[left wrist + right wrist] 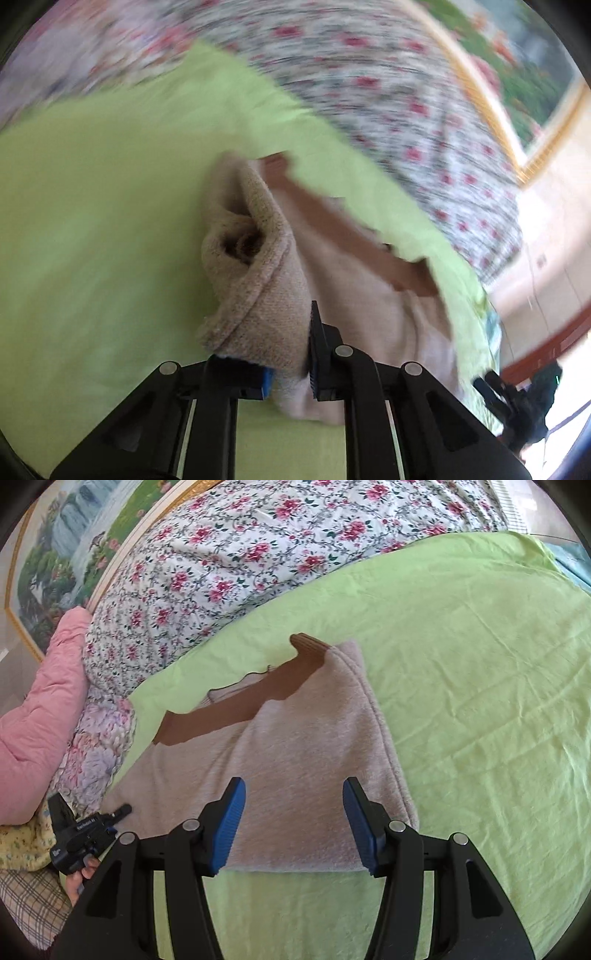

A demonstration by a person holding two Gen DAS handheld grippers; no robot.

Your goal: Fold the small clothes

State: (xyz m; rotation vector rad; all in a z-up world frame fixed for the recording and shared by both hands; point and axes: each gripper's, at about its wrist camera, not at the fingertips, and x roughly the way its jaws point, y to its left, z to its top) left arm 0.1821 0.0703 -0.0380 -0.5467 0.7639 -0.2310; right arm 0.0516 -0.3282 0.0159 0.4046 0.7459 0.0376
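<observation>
The left claw (291,354) clamps a lifted fold of the beige garment (258,295), seen only from its own camera; the right claw (293,823) hangs apart above the garment on the green sheet (480,701).

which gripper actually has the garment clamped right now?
The left gripper: its jaws pinch a bunched fold of the pinkish-beige knit garment. The right gripper stands open above it, nothing between its blue pads.

Floral quilt (369,92) motion-blurred
</observation>
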